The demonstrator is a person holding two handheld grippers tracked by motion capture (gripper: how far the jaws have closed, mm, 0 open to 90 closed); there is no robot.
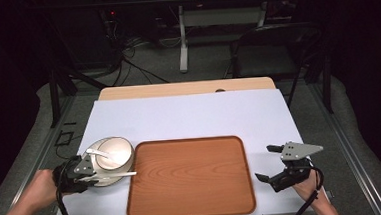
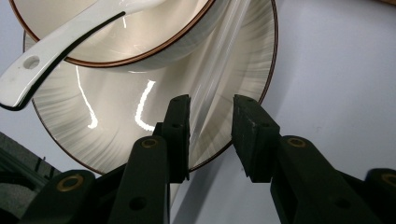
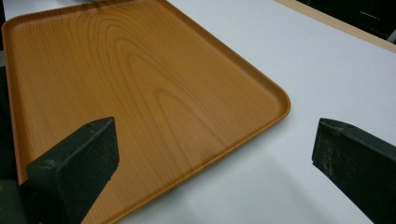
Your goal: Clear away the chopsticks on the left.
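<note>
A white plate with a brown rim sits on the table left of the wooden tray. On it stands a cream bowl with a white spoon resting in it. A pale, translucent stick lies across the plate's near edge. My left gripper reaches over that edge. In the left gripper view the stick runs between the jaws of my left gripper, close to the left-hand one, with a gap on the other side. My right gripper rests open and holds nothing, right of the tray.
A white sheet covers the table, with a bare wooden strip along the far edge. In the right gripper view the tray has nothing on it. A chair and desk legs stand on the floor beyond the table.
</note>
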